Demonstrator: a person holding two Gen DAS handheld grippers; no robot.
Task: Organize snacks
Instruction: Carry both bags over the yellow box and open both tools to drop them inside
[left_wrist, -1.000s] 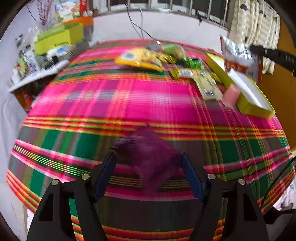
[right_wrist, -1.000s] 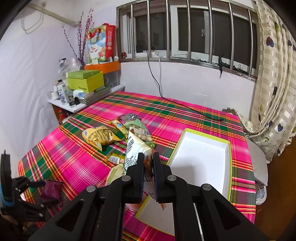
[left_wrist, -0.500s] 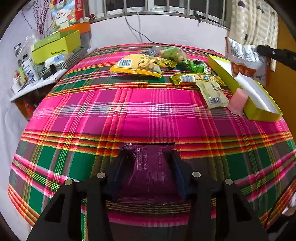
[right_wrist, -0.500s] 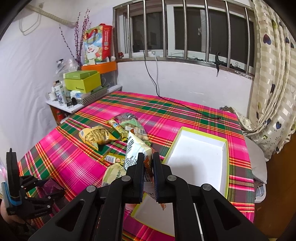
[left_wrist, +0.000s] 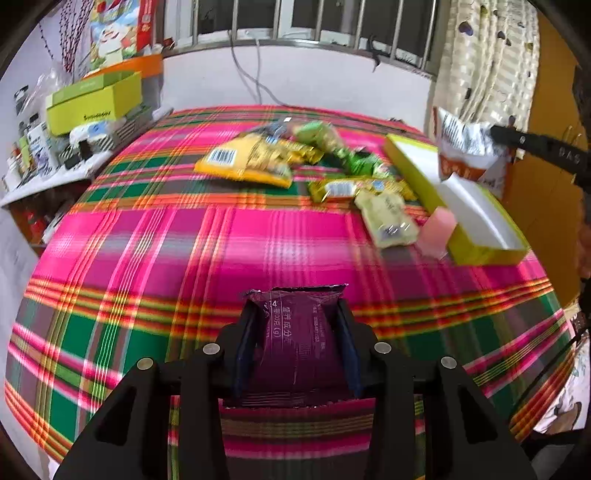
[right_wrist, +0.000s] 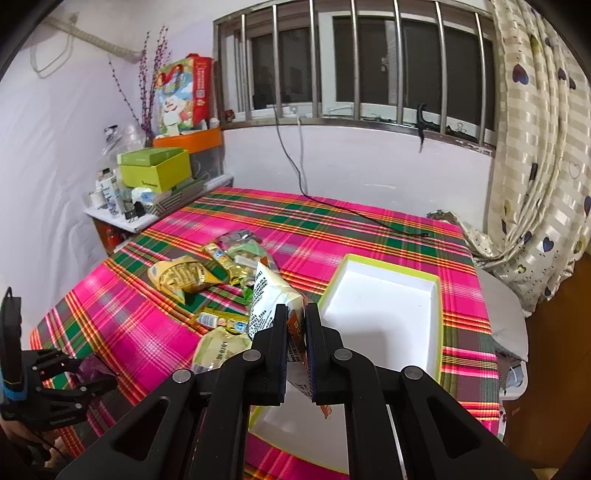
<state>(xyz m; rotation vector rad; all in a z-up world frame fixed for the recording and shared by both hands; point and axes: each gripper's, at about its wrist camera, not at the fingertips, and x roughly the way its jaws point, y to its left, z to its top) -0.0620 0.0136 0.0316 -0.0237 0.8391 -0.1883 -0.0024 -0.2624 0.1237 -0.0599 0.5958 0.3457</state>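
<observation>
Left gripper (left_wrist: 295, 325) jaws have just been closing; they now pinch the purple packet (left_wrist: 295, 339) by its sides, at the near edge of the table (left_wrist: 147, 258), about lifted clear. Pick done; carry to the box (left_wrist: 476, 206) at far right looks next. Loose snacks (left_wrist: 251, 162) lie mid-table, left of the box. Right gripper (right_wrist: 295, 332) is pressed tight on a white-orange bag (right_wrist: 269, 299), held above the box's near end.
</observation>
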